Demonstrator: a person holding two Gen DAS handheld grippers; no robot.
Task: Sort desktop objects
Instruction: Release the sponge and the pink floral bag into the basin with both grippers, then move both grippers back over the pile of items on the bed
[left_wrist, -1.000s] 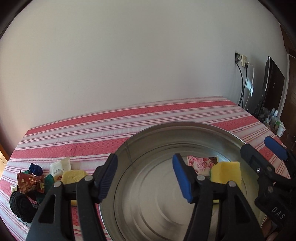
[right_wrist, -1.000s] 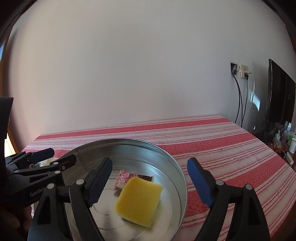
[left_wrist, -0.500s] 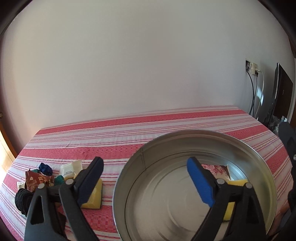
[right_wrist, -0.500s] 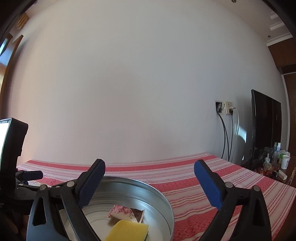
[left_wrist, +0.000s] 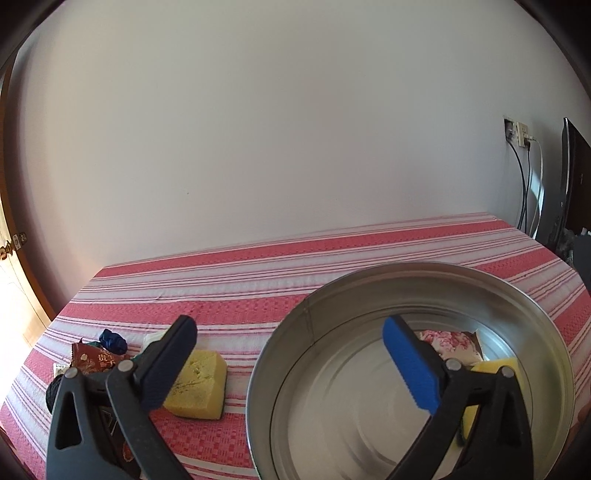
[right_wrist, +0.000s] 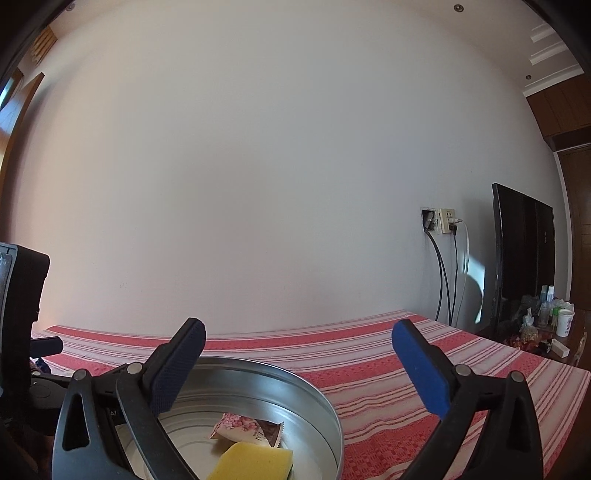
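Observation:
A round metal basin (left_wrist: 436, 280) sits on the red striped tablecloth. Inside lie a yellow sponge (right_wrist: 251, 463) and a pink flowered packet (right_wrist: 247, 432); both also show in the left wrist view, the sponge (left_wrist: 511, 367) and packet (left_wrist: 450, 343) partly behind my finger. My left gripper (left_wrist: 288, 365) is open and empty over the basin's left rim. My right gripper (right_wrist: 299, 369) is open and empty, raised above the basin's right side. A second yellow sponge (left_wrist: 201, 384) lies left of the basin beside a pile of small items (left_wrist: 96, 354).
The pile holds a red snack packet, a dark blue wad (left_wrist: 112, 339), a white packet and a black object. A wall socket with cables (right_wrist: 441, 221) and a dark screen (right_wrist: 524, 254) stand at the right. Bottles and a cup (right_wrist: 554, 314) sit on a side table.
The right gripper has risen and tilted up, away from the sponge in the basin. The left gripper has opened wider and shifted left toward the sponge on the cloth.

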